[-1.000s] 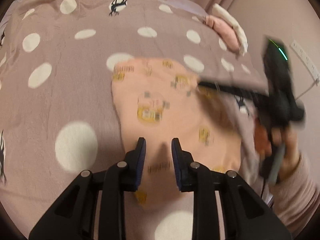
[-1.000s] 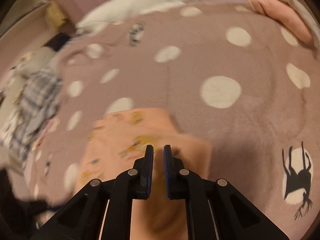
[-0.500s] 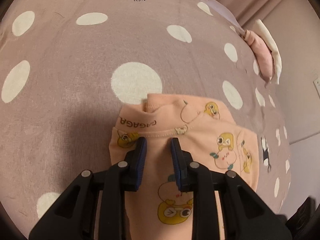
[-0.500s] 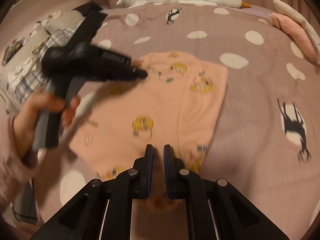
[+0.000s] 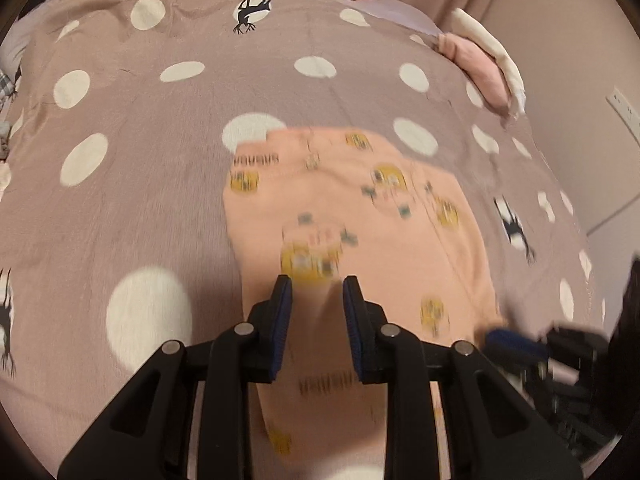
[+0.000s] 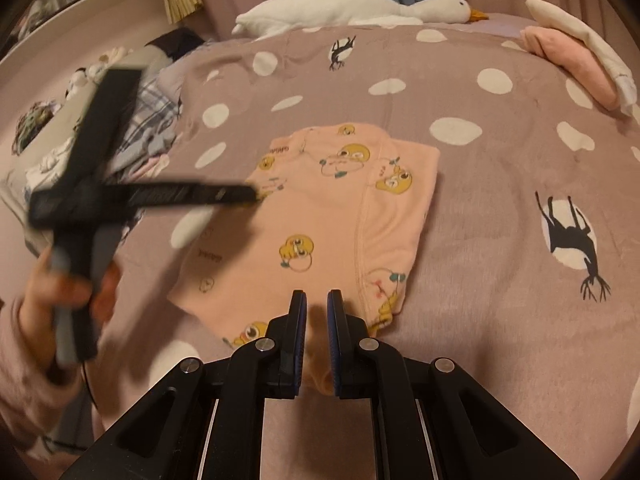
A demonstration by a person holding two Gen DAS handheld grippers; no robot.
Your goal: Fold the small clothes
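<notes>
My pink garment (image 6: 320,216), w/ yellow cartoon prints, lies folded flat on the bed's polka-dot blanket (image 6: 500,168), roughly mid-bed; one seam runs lengthwise down its right part. My left gripper (image 5: 316,300): fingers apart, nothing between them, hovering over the garment's near half; left wrist view is motion-blurred so contact w/ the cloth can't be judged. From the right wrist view the same gripper shows at left (image 6: 256,194), tips over the garment's left edge, my left hand (image 6: 76,284) on its handle. My right gripper (image 6: 317,312): fingers close together w/ a narrow gap; pink fabric shows low in that gap, but I cannot tell whether it is clamped. It sits at the garment's near edge. Other items: white goose plush (image 6: 352,10) along the far side of the bed, pink and cream folded stack (image 6: 576,64) at far right, plaid clothing pile (image 6: 152,120) at left.
</notes>
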